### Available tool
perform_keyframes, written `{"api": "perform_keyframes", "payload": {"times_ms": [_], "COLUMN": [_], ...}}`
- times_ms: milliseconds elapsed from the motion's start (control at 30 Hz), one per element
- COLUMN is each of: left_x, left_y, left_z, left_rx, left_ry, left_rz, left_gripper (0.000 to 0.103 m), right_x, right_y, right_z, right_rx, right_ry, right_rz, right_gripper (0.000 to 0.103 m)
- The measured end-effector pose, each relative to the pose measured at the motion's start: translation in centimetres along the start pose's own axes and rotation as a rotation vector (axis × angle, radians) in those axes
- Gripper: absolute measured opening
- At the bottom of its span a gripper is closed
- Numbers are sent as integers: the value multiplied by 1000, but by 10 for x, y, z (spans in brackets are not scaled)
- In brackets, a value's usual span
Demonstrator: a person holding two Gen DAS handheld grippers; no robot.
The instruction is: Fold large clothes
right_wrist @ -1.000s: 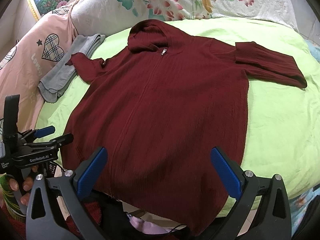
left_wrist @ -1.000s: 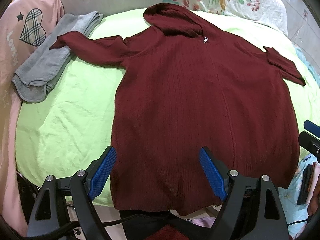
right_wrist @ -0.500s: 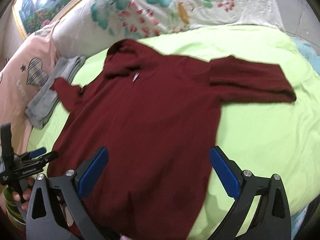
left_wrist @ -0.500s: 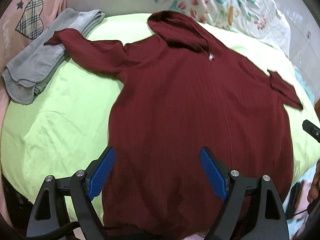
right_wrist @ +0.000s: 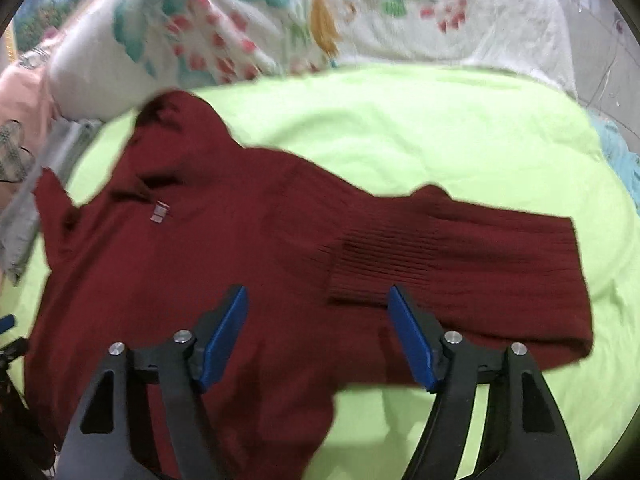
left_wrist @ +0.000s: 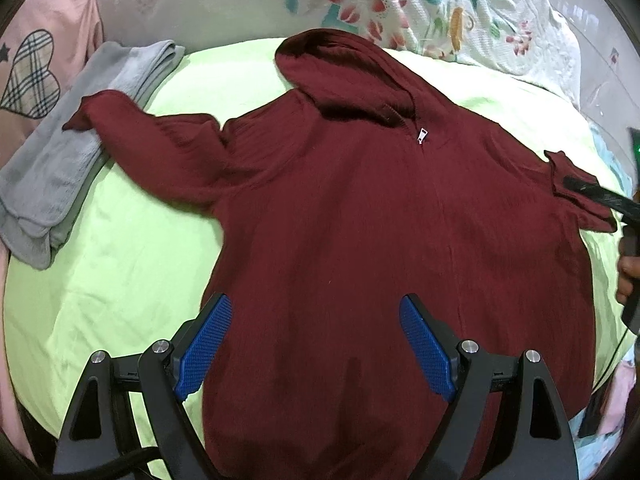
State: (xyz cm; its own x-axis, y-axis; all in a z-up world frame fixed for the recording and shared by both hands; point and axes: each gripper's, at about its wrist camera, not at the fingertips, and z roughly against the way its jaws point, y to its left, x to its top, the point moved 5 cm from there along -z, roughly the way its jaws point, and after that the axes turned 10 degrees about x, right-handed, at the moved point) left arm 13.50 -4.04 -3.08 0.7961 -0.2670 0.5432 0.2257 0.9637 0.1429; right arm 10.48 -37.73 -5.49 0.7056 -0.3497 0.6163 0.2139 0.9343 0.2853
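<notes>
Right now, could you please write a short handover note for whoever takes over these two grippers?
Left gripper: jaws open, empty, hovering over the lower body of the maroon hoodie.
Right gripper: jaws have just been closing, nothing pinched yet; above the hoodie's sleeve, near its cuff.
Hoodie lies flat, zipper up, on the green sheet; its other sleeve rests on the folded grey cloth.
Done: hoodie spread out.
Left: fold both sleeves in, then the body.
</notes>
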Motion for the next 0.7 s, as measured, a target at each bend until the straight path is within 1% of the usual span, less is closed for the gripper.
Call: {"api": "perform_keyframes", "payload": {"times_ms": [33, 67, 100, 133, 167, 200, 333, 400, 467, 567, 633, 667, 700], "left_x": [2, 4, 4, 5, 6, 6, 6, 6, 7, 12, 15, 16, 16], "left_y": [-2, -3, -4, -5, -6, -6, -8, -8, -7, 0, 7, 12, 15], "left_z": [-2, -5, -6, -8, -9, -11, -14, -15, -17, -17, -16, -16, -17], "left_rx": [0, 0, -1, -2, -2, -2, -10, -15, -21, -40, -42, -39, -38], "left_ry": [3, 5, 6, 7, 8, 8, 6, 0, 1, -1, -9, -10, -11], "left_rz": [-4, -10, -13, -19, -23, -25, -25, -23, -15, 22, 40, 51, 58], "left_gripper": [86, 86, 86, 86, 86, 86, 86, 86, 86, 86, 86, 86, 86], "right_x": [0, -1, -2, -3, -2, -2, -1, 2, 7, 18, 32, 37, 41], "right_y": [-6, -12, -20, -28, -30, -32, -27, -10, 16, 59, 100, 120, 134], "right_z": [-8, -15, -21, -22, -20, -12, 14, 21, 23, 18, 3, -6, -14], "right_rx": [-3, -10, -24, -27, -4, 38, 92, 152, 257, 364, 482, 530, 558], "right_ry": [19, 35, 50, 51, 37, 16, -50, -71, -88, -101, -101, -96, -90], "right_rz": [-12, -22, -32, -45, -62, -94, -129, -146, -170, -161, -165, -161, -161], "right_gripper": [64, 52, 36, 33, 23, 11, 8, 7, 6, 6, 5, 5, 5]}}
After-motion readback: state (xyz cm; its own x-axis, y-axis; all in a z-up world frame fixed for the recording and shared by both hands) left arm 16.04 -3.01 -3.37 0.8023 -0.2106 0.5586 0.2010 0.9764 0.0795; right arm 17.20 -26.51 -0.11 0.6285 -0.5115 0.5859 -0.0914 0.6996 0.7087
